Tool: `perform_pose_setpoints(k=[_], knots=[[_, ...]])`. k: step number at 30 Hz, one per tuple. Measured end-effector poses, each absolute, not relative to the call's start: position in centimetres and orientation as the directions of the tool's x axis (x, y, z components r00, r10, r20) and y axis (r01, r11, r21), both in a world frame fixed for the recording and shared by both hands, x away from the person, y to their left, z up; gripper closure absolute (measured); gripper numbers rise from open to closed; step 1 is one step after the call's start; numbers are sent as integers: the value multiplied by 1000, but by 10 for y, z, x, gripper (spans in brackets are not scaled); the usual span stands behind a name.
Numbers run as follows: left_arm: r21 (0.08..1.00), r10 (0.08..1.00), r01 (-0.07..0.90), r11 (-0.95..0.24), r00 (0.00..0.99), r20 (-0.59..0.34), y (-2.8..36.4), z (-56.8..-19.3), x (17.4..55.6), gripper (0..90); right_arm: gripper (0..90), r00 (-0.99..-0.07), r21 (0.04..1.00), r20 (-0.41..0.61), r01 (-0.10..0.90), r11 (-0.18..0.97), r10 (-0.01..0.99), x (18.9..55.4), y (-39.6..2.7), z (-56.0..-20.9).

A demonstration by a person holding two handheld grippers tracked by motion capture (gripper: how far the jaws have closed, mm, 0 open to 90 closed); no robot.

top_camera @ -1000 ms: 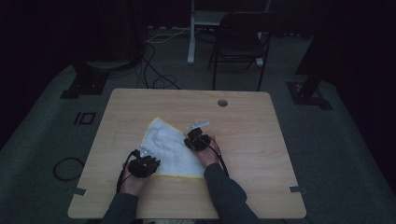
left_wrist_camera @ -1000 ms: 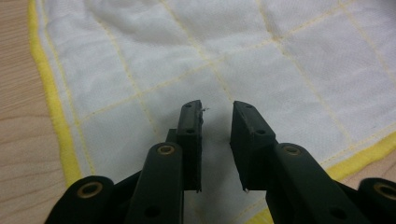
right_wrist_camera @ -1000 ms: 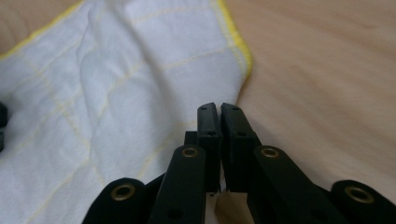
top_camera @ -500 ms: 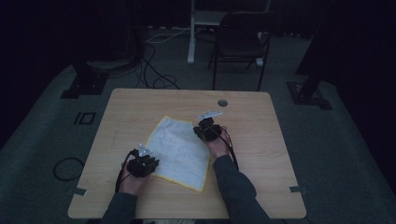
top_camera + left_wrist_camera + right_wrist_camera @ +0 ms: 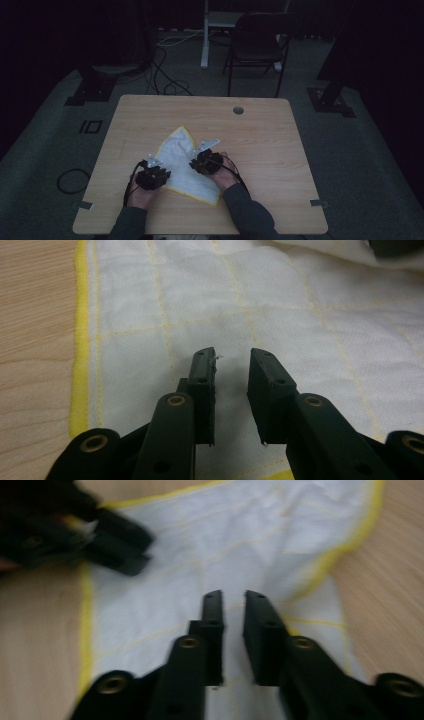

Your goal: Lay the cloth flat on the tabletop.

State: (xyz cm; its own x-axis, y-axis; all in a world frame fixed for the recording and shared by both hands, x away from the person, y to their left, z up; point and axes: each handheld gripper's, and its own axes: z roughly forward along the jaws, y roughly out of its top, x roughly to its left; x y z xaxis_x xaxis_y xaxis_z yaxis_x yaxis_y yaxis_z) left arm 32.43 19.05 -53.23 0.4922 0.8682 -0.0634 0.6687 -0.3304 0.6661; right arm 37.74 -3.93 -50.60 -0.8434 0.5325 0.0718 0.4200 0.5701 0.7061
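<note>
Two grippers, the left gripper (image 5: pixel 151 162) and right gripper (image 5: pixel 206 148), hover with jaws apart and empty over a white cloth (image 5: pixel 186 167) on the table (image 5: pixel 280 150), the cloth now folded narrower than half a second ago, suggesting a fold just finished.

A dim lab or recording studio. A plain wooden table (image 5: pixel 150 120) with a cable hole (image 5: pixel 238 110) stands on grey carpet (image 5: pixel 45 150). Beyond the table, loose cables (image 5: pixel 165 75) trail past black stand bases (image 5: pixel 92 87), a folding chair (image 5: pixel 257 47) and a white post (image 5: pixel 205 35).
</note>
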Motion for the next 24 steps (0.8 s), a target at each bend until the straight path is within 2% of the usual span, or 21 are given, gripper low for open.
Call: perform_pose_setpoints(k=[3,9,13,21,24], knots=[[667,869,669,-327,491,-65,190,-532,324,730,734,-843,735,82,411,540,532,377,-48,-500],[668,870,669,-327,489,-65,190,-533,324,726,754,-736,769,107,488,413,669,391,-80,-492],[669,870,669,-324,489,-67,190,-533,324,724,702,-689,756,110,525,390,716,396,-91,-498],[670,870,669,-323,489,-69,190,-533,324,720,552,-672,706,167,592,389,721,396,-98,-522],[671,869,668,-322,490,-71,190,-533,324,714,564,-674,688,175,605,401,718,396,-98,-528]])
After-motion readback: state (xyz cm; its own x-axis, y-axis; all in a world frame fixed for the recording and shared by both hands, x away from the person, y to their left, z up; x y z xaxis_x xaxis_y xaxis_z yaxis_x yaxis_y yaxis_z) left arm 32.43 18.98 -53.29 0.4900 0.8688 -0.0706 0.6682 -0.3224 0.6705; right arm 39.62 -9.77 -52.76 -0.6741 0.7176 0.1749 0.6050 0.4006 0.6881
